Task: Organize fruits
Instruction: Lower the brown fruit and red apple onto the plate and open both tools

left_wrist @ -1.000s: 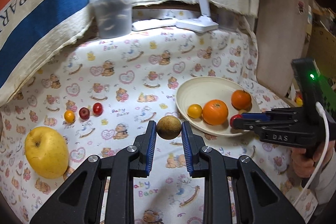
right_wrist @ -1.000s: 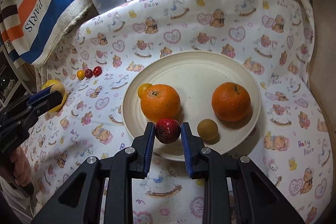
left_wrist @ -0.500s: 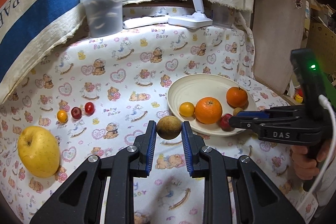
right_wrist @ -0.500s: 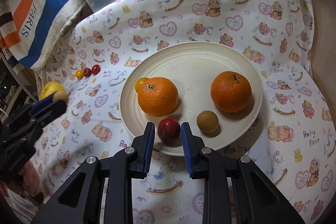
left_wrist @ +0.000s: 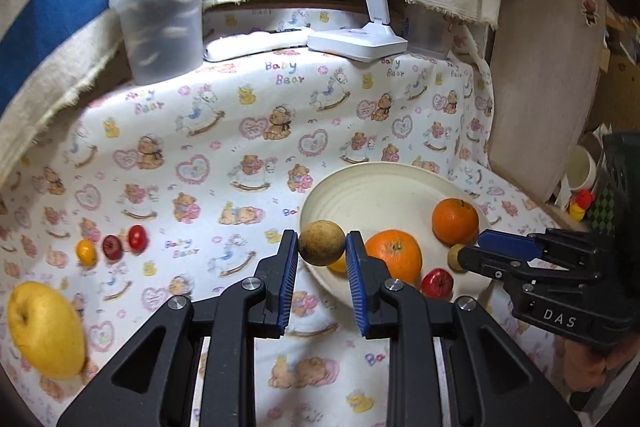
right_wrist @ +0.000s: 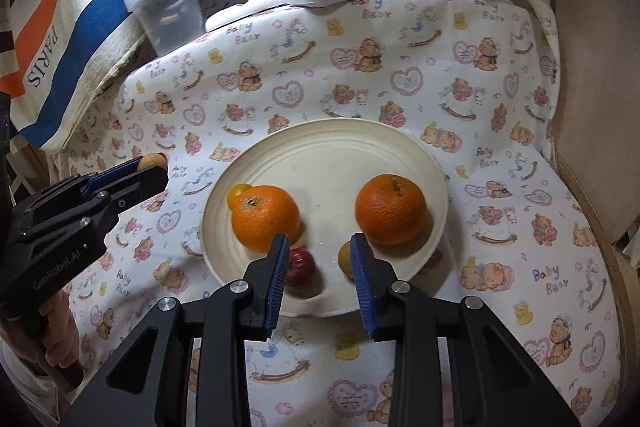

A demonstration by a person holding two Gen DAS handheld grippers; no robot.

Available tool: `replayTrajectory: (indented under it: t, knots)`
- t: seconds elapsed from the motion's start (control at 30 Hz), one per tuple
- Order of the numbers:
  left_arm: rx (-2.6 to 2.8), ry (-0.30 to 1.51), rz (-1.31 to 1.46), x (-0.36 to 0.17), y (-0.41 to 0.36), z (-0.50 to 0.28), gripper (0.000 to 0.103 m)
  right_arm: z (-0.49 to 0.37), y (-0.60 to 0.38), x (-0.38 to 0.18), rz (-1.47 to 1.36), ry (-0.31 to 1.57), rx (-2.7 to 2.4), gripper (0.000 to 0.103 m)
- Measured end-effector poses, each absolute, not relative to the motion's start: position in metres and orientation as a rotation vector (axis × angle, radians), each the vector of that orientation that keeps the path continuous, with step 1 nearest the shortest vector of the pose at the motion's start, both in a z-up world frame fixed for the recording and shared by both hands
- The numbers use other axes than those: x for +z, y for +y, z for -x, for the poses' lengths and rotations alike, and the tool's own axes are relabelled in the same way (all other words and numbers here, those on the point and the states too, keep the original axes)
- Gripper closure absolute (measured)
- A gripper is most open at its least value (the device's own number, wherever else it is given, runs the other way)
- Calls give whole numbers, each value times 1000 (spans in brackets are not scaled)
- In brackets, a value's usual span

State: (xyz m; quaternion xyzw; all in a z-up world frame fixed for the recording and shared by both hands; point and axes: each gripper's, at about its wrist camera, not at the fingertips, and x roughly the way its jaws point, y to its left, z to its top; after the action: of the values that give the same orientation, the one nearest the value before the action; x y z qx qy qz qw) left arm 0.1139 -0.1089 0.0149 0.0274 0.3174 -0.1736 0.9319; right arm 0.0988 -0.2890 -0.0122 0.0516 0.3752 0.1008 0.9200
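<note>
The left hand-held gripper (left_wrist: 322, 253) pinches a brown round fruit (left_wrist: 321, 242) just above the near rim of the plate (left_wrist: 384, 183), lower centre of its view. It should be carried well over the rim and lowered into the bare space behind the oranges (right_wrist: 265, 218) before letting go. The right hand-held gripper (right_wrist: 319, 259) has just been opening; its jaws stand spread and empty, where a second ago they clamped the small red fruit (right_wrist: 301, 267), now resting on the plate.

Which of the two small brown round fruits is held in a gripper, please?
The brown fruit clamped in the left gripper; the other brown fruit lies loose on the plate.
</note>
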Motion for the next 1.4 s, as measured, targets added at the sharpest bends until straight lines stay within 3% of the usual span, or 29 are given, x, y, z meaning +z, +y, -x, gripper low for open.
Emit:
replayTrajectory:
  t: [0.5,0.93,1.4]
  knots:
    - [-420,808,2,-7,-120,-140,79,-98,-295,-8,-126,757,190,70]
    - [-417,839,-14,-19,-119,-136,79,-96,-293,-8,-120,754,199,70]
    - [-322,712,-57,9,-85,-105,62,-90,-287,-4,-96,717,214,70]
